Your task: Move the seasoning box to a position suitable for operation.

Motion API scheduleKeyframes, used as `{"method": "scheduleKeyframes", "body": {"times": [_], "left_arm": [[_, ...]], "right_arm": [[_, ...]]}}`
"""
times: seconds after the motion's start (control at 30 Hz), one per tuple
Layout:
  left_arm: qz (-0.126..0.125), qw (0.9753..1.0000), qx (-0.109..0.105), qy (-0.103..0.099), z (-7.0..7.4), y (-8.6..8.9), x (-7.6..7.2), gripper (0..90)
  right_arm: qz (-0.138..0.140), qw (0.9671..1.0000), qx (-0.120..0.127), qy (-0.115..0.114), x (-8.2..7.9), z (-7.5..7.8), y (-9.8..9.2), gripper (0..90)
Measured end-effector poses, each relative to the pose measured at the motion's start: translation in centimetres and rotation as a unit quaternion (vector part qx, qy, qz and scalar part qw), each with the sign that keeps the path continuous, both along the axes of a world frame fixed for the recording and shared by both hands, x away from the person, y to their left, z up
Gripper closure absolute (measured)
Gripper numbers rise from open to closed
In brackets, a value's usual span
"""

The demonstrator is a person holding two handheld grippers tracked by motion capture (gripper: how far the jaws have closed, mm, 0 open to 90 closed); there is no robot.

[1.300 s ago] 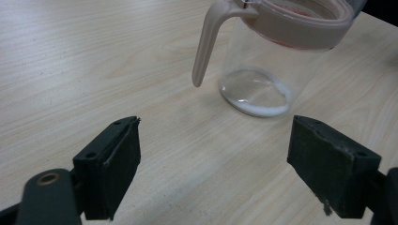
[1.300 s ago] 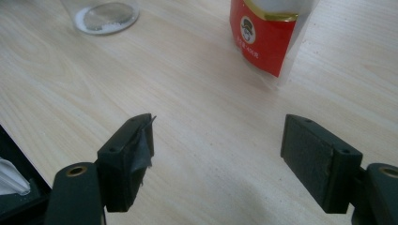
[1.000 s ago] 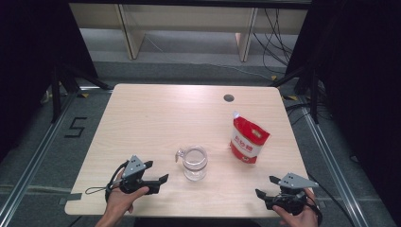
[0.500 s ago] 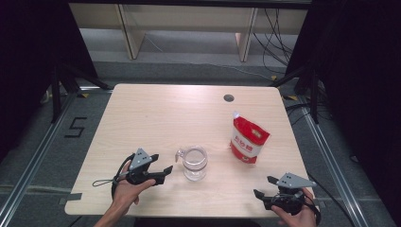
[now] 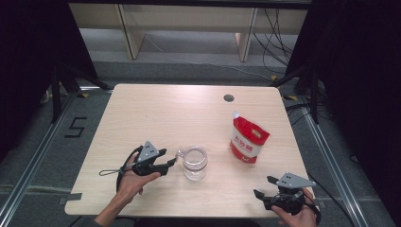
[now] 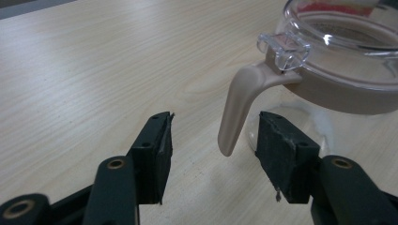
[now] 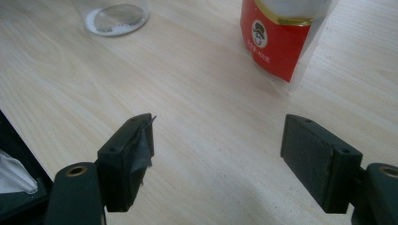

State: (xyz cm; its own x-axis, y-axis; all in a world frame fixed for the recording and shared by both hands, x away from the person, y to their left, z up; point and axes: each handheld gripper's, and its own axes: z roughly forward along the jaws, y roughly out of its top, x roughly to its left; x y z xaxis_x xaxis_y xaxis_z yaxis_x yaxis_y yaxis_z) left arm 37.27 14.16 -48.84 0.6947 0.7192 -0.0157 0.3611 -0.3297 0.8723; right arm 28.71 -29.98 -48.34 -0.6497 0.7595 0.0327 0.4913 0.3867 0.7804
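left gripper (image 6: pixel 213 140) jaws straddle jug handle (image 6: pixel 239 101) | high view: contact unclear

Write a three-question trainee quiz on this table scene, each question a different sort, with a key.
1. True or false: the left tongs are shut on the beige handle of the clear glass jug.
2. Which stands nearer the right tongs? A. red and white stand-up pouch B. the jug
3. Fill in: the handle sits ____ the left jaws.

Key: 1 false; 2 A; 3 between.
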Motion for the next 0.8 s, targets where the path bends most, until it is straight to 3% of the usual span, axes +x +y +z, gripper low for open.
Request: {"method": "scheduleKeyframes", "body": {"times": [0.1,0.17,0.27,0.47,0.53,0.57,0.6,0.7,0.8], "left_arm": [[-0.009,0.9999,-0.007,0.004,-0.1,-0.6,0.2,50.9],[-0.012,0.9999,0.004,0.002,-0.2,-0.9,0.6,52.8],[-0.017,0.9997,-0.011,0.017,-0.5,-1.4,1.0,55.2],[-0.024,0.9996,0.012,0.007,-0.6,-1.7,1.8,58.8],[-0.026,0.9996,0.009,0.007,-0.6,-1.8,1.9,61.5],[-0.023,0.9997,0.008,0.008,-0.6,-2.0,1.8,62.6],[-0.029,0.9995,0.010,0.007,-0.7,-2.0,1.9,63.6],[-0.043,0.9989,0.016,-0.002,-0.6,-2.1,1.9,67.4],[-0.049,0.9988,0.009,-0.005,-0.4,-2.1,1.7,73.1]], "right_arm": [[-0.005,1.0000,-0.001,0.008,-0.2,0.1,0.1,26.7],[0.006,1.0000,-0.002,0.001,0.1,-0.1,0.1,26.8],[0.007,1.0000,-0.003,0.000,0.1,-0.1,0.1,26.8],[0.005,1.0000,-0.004,0.006,0.0,0.0,0.2,26.8],[0.006,1.0000,-0.004,0.006,-0.1,0.0,0.3,26.8],[-0.002,0.9998,0.001,0.018,-0.3,0.0,0.4,26.8],[0.006,1.0000,-0.007,0.004,-0.1,0.0,0.3,26.8],[0.006,0.9999,-0.003,0.009,-0.1,0.0,0.3,26.8],[0.008,1.0000,-0.005,0.002,-0.1,0.0,0.3,26.9]]}}
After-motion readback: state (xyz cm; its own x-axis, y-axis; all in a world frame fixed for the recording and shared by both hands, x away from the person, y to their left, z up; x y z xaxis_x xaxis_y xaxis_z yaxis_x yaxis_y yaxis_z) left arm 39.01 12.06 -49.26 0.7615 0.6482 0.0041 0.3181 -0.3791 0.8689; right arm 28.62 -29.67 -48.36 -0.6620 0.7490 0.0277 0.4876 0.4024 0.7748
